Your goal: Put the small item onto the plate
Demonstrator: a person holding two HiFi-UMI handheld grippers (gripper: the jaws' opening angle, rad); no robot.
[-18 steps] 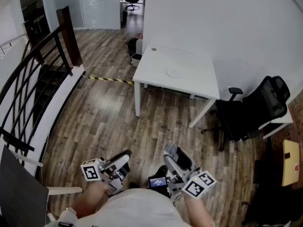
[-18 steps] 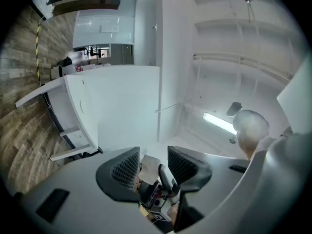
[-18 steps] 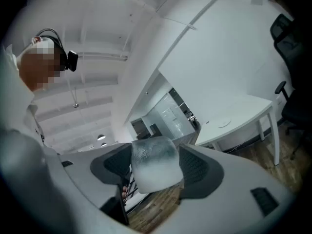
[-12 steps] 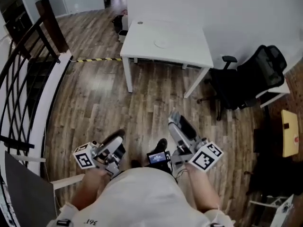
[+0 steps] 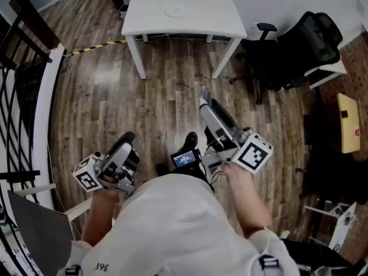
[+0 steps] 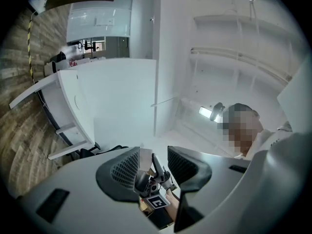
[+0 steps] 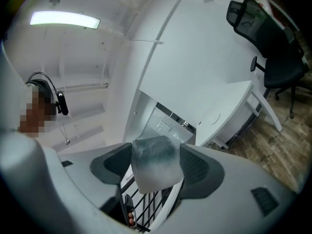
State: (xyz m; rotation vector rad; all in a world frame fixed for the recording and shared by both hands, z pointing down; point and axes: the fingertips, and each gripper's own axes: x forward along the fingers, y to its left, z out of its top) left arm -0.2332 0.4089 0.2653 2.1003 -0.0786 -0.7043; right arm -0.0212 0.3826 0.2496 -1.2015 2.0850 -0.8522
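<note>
The small item (image 7: 154,165), a pale grey-white block, is clamped between the fingers (image 7: 196,167) of the right gripper (image 7: 156,153), which stand wide around it. It is in the air, well short of the table (image 5: 201,17) and far from the plate (image 5: 174,12) that lies on the table's top. Over the last moment the table slides from the middle of the head view up to its top edge and looks a little larger, while the person's torso fills more of the bottom. The right gripper now reaches further out toward the table than before. I judge that the person is walking toward the table with head bent lower, so this is the carry and the placing has not yet begun. The left gripper (image 5: 125,139) sits farther back from the table than the right one, its fingers (image 6: 127,167) apart with nothing held between them. Nothing shows on the plate, though it is small in view
</note>
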